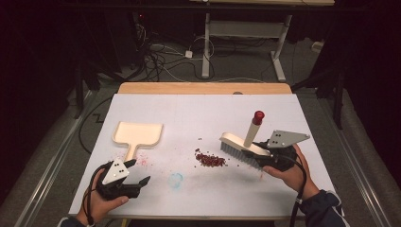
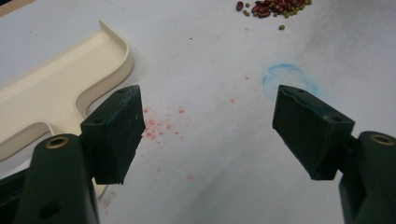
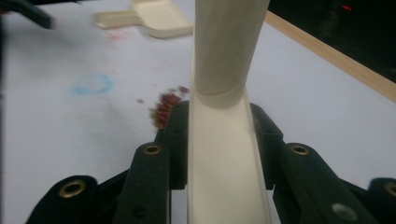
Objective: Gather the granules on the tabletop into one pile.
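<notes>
A cream brush (image 1: 242, 144) with grey bristles and a red-tipped handle is held on the table's right half, my right gripper (image 1: 265, 152) shut on its back. From the right gripper view the brush (image 3: 224, 130) rises between the black jaws. A small heap of red and green beans (image 1: 210, 159) lies just left of the bristles, and it is in view as well as beans (image 2: 273, 8) and beans (image 3: 166, 106). A cream dustpan (image 1: 138, 135) lies flat at the left, handle toward me. My left gripper (image 1: 140, 171) stands open below that handle, beside the dustpan (image 2: 56, 102).
A white sheet (image 1: 198, 113) covers the table, with a wooden strip along its far edge. A blue chalk ring (image 1: 176, 179) and pink smudges (image 1: 144, 161) mark the sheet near me. Cables and a desk frame (image 1: 246, 33) lie on the floor beyond.
</notes>
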A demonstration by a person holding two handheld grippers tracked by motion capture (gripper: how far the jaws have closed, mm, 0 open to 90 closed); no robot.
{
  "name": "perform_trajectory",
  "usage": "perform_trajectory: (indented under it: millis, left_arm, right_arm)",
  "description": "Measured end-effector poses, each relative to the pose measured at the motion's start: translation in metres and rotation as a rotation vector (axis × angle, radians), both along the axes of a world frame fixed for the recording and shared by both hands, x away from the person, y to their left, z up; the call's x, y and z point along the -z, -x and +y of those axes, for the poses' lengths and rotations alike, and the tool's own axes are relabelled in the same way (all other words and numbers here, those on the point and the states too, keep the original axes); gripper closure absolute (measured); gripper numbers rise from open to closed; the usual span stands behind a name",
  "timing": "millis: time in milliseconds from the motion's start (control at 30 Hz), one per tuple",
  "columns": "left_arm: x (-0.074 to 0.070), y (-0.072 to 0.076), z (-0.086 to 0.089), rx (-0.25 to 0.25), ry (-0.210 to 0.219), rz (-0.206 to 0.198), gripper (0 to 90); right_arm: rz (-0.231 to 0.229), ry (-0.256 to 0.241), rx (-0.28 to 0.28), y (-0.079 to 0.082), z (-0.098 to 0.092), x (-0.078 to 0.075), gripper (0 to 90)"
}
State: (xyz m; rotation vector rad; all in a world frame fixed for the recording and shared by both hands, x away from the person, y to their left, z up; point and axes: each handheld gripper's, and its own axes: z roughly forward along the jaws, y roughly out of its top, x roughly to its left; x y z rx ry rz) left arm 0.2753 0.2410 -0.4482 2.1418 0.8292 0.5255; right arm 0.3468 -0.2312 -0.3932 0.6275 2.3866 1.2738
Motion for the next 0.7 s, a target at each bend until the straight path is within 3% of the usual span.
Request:
perform_trajectory:
  millis: [167,267,300,333,500,567,700]
  left_arm:
    - [-0.002,-0.001,-0.003,-0.002,0.002,-0.007,24.1]
    - [-0.001,-0.001,-0.005,0.005,0.002,-0.001,24.1]
    - [0.000,-0.001,-0.005,0.008,-0.003,0.002,24.1]
    - [0.001,-0.001,-0.006,0.010,-0.005,0.004,24.1]
    - [0.001,0.000,-0.006,0.017,-0.006,0.001,24.1]
    - [0.000,0.000,-0.006,0.020,-0.003,-0.002,24.1]
    - [-0.001,-0.001,-0.005,0.023,0.006,-0.005,24.1]
  right_arm:
    - [-0.007,0.038,0.280,0.002,0.008,0.022,67.6]
    - [0.009,0.064,0.373,0.002,0.021,0.034,67.6]
    - [0.018,0.048,0.420,0.004,0.032,0.039,67.6]
    - [0.018,0.048,0.420,0.004,0.032,0.039,67.6]
    - [0.008,0.091,0.464,0.009,0.070,0.042,67.5]
    - [-0.017,0.112,0.484,0.011,0.086,0.045,67.5]
    - [-0.028,0.079,0.504,0.011,0.107,0.048,67.5]
